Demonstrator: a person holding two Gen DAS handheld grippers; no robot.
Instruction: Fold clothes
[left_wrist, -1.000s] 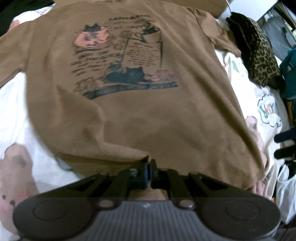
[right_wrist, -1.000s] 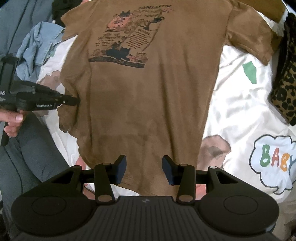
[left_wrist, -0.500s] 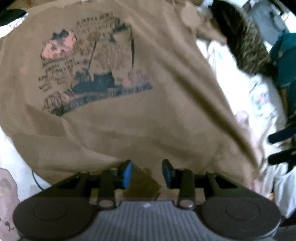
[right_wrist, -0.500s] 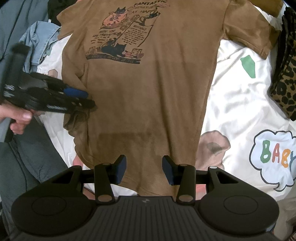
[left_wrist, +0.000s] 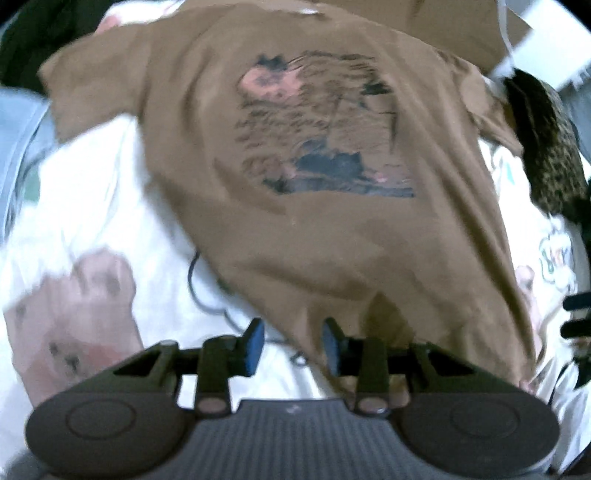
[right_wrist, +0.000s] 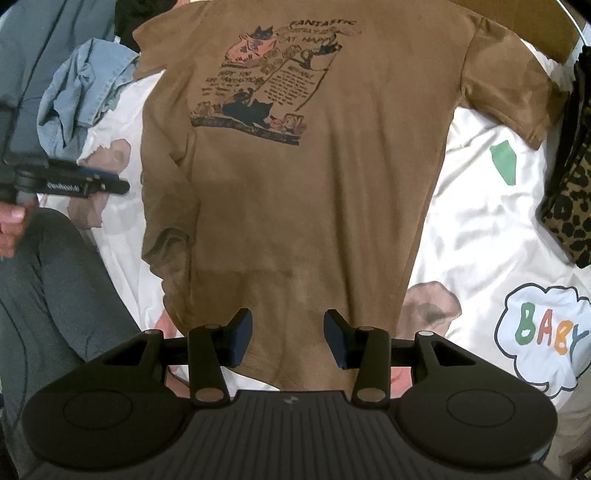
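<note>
A brown T-shirt (right_wrist: 314, 184) with a cat print lies face up on a white printed bedsheet (right_wrist: 480, 229). Its left side is turned inward in a rumpled fold (right_wrist: 173, 206). My right gripper (right_wrist: 288, 338) hangs open just above the bottom hem, pads clear of the cloth. My left gripper (left_wrist: 292, 345) hovers at the shirt's (left_wrist: 332, 240) lower left corner. Its jaws are closing, with that corner's edge below the gap and the pads not pressing on it. The right wrist view shows the left gripper (right_wrist: 118, 186) just left of the shirt, held by a hand (right_wrist: 11, 221).
A leopard-print garment (right_wrist: 569, 192) lies at the right edge of the bed. A crumpled blue denim piece (right_wrist: 85, 96) lies at the upper left. A person's grey-trousered leg (right_wrist: 55, 295) is at the lower left. A thin dark cable (left_wrist: 207, 299) lies on the sheet.
The left gripper, shut on the shirt's left edge, carried it inward over the shirt, opened and let go, then drew back off the shirt. The right gripper has stayed still.
</note>
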